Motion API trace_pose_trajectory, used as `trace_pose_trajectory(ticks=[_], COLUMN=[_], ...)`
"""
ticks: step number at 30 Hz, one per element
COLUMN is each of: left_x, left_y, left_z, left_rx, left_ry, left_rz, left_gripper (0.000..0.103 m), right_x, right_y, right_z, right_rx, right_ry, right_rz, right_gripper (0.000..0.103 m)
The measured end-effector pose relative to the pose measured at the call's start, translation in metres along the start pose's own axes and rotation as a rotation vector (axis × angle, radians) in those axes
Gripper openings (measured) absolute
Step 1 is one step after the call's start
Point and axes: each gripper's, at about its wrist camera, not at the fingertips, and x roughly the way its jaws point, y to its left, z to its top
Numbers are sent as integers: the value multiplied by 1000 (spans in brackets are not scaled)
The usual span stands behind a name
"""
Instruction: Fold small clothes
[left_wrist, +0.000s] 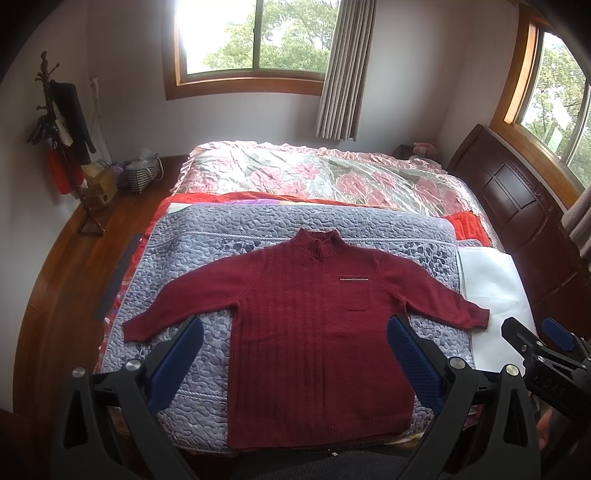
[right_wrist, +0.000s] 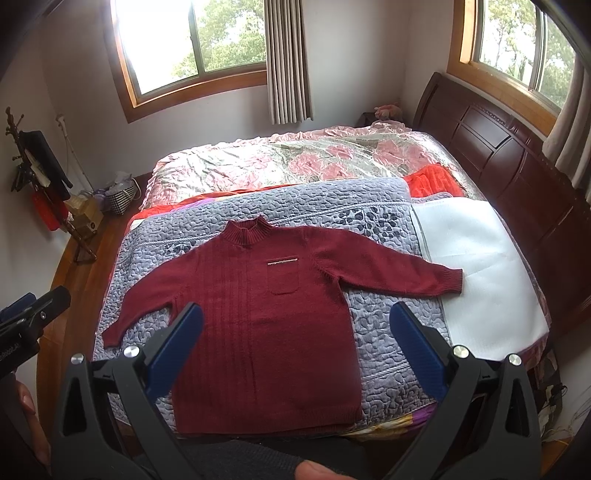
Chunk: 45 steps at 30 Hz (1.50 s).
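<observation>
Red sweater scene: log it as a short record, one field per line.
garment: red sweater, high collar, chest pocket
state: spread flat, face up, both sleeves out, unfolded
surface: grey quilted blanket on the bed
beside it: white sheet under the cuff of one sleeve
left gripper: open, above the sweater, holding nothing
right gripper: open, above the sweater, holding nothing
fold progress: not started

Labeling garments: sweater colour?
Dark red sweater, plain ribbed knit; clearest in left wrist view.
</observation>
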Motion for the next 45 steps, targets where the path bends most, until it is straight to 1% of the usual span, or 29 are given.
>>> trace_pose_trajectory(ticks=[16, 45], left_x=[2, 7], left_y=[0, 0], left_z=[2, 6], left_rx=[6, 7], left_ry=[-3, 1], left_rz=[11, 18], left_gripper=[99, 99], right_x=[1, 9], right_y=[2, 1], right_z=[-3, 3], right_rx=[6, 14], right_ry=[-2, 16], right_rz=[4, 11], right_gripper=[100, 100])
